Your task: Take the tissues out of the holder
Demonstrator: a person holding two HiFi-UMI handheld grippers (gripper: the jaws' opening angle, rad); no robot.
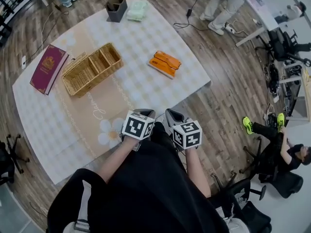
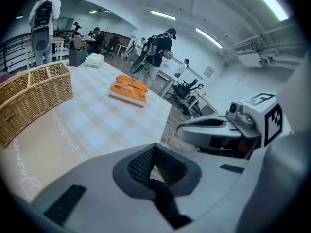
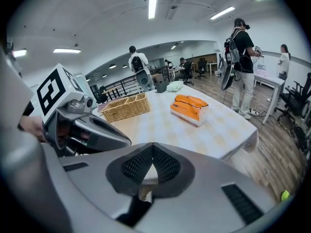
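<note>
A dark grey holder (image 1: 116, 8) stands at the far edge of the checked tablecloth (image 1: 141, 42). A pale green tissue pack (image 1: 137, 10) lies on the cloth just right of it. The left gripper view shows the holder (image 2: 77, 56) and pack (image 2: 94, 59) small and far off. My left gripper (image 1: 144, 112) and right gripper (image 1: 172, 114) hover side by side over the table's near edge, far from both. Each is shut with nothing between its jaws. In their own views the left gripper (image 2: 154, 152) and the right gripper (image 3: 153, 152) show their tips meeting.
A wicker basket (image 1: 91, 68) with compartments sits left of centre, a red book (image 1: 48, 68) beside it. An orange pack (image 1: 164, 63) lies right of centre. A person (image 1: 279, 152) sits on the floor at the right; others stand beyond the table.
</note>
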